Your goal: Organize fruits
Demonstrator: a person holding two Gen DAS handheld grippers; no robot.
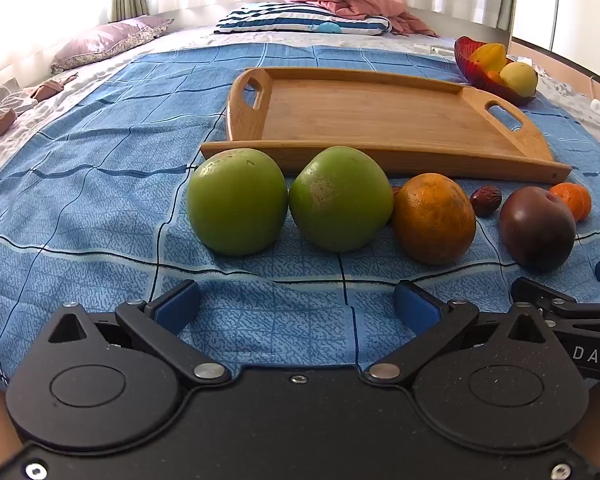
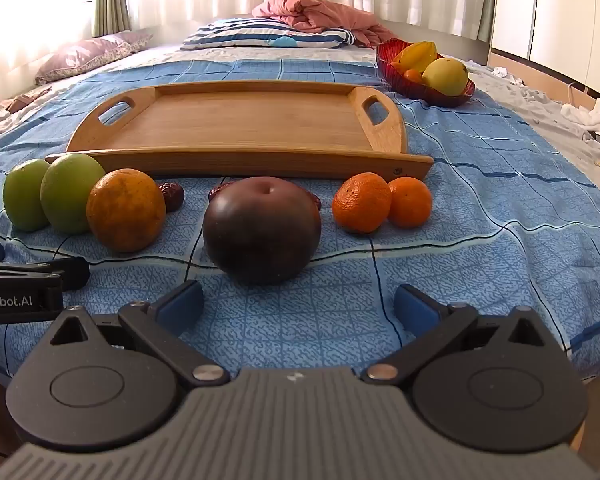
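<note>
A row of fruit lies on the blue bedspread in front of an empty wooden tray (image 1: 372,120) (image 2: 240,128). Two green apples (image 1: 236,200) (image 1: 340,198) (image 2: 24,194) (image 2: 70,192), a large orange (image 1: 434,218) (image 2: 126,210), a dark plum (image 1: 536,228) (image 2: 262,230), small red dates (image 1: 486,199) (image 2: 172,196) and two tangerines (image 2: 362,202) (image 2: 410,201). My left gripper (image 1: 296,306) is open and empty, just short of the green apples. My right gripper (image 2: 298,306) is open and empty, just short of the plum.
A red glass bowl (image 1: 466,50) (image 2: 388,60) with yellow and orange fruit stands behind the tray's right end. Pillows (image 2: 260,36) and a pink blanket (image 1: 348,0) lie at the far end of the bed. Crumpled white cloth (image 2: 592,120) lies at the right edge.
</note>
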